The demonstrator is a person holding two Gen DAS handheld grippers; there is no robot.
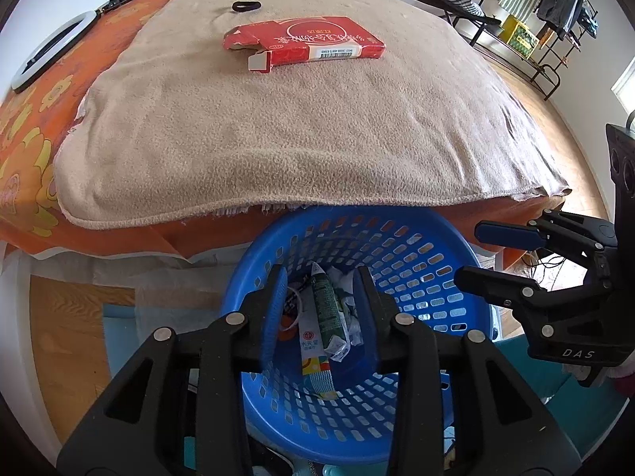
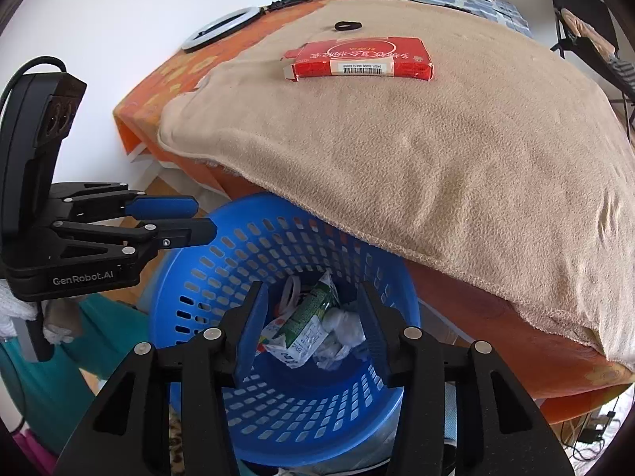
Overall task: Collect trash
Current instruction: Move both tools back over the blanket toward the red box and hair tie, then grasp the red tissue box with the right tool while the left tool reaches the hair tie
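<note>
Both pairs of jaws stand apart with nothing between them, poised over the blue perforated basket (image 1: 416, 277) at the lower centre of each view. The left gripper (image 1: 321, 301) and right gripper (image 2: 311, 317) look down on what already lies in it: a green drink carton (image 2: 305, 323), crumpled white paper (image 2: 343, 327) and other wrappers. The remaining trash, a flattened red carton (image 1: 305, 43) with a torn end flap, rests in the upper centre on a tan fleece blanket (image 1: 297, 131), well apart from both grippers.

The main risk, as I judge it, is the reach: the basket stands tucked under the bed's overhang, so a gripper could knock its rim. The flat carton on soft fleece may also slide, or the jaws may pinch fabric with it.

The blanket covers an orange flowered sheet (image 1: 27, 150). A ring light (image 1: 51, 51) lies at upper left, a black loop (image 1: 246, 6) beyond the carton, and a clothes rack (image 1: 555, 4) at upper right on wooden flooring.
</note>
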